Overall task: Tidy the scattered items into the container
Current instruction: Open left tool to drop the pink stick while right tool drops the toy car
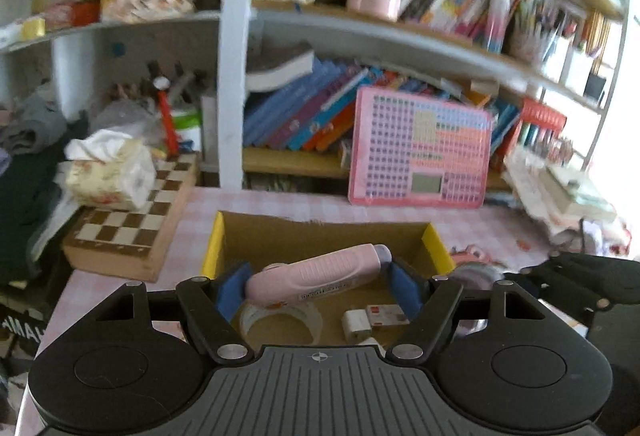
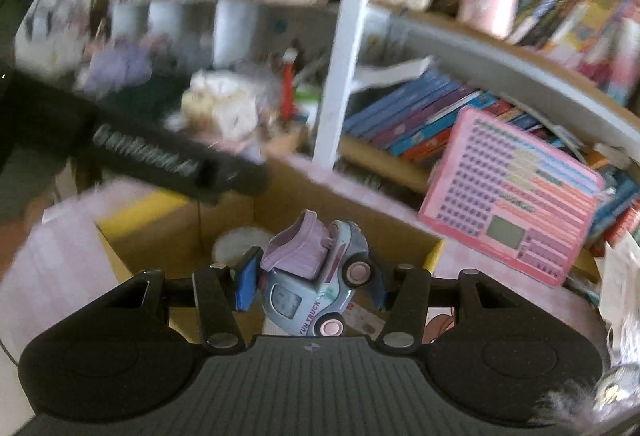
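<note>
Left gripper (image 1: 318, 286) clamped endwise on pink cutter (image 1: 318, 272), above box (image 1: 214, 244) already holding tape (image 1: 280, 320) and USB stick (image 1: 374, 320). Right gripper (image 2: 312, 286) pinching toy truck (image 2: 316, 278), marked "FUN TRUCK", over same box (image 2: 176, 228). Risks: cutter pivoting free of end-on grip; truck rolling out; grippers possibly colliding over box. Cutter's label too blurred to read.

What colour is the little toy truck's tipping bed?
Lilac purple, on a pale blue toy truck; the right wrist view shows it best.
</note>
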A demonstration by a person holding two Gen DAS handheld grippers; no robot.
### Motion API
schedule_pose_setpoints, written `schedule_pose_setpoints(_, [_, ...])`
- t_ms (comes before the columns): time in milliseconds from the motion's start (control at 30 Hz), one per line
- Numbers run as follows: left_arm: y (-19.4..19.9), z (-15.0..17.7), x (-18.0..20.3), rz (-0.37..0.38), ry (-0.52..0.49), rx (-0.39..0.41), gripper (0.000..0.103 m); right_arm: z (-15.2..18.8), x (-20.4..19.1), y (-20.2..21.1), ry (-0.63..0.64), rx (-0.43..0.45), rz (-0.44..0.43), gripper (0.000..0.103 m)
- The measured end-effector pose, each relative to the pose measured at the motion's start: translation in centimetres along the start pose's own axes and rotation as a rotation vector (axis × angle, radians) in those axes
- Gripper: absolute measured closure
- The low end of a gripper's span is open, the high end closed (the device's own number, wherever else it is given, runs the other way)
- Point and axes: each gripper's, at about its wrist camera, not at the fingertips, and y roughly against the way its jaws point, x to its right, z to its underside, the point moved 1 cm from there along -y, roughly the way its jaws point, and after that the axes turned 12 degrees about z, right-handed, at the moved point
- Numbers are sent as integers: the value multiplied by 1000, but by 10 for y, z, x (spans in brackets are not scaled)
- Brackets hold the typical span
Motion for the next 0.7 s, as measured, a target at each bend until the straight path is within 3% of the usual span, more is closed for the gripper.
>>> schedule_pose_setpoints(300, [-82, -3, 0, -10, -19, -179, 28, 0, -11, -75, 171, -167, -87, 52])
schedule_pose_setpoints(700, [-119, 0, 0, 2, 39, -254, 27, 13, -14, -99, 205, -264, -105, 51])
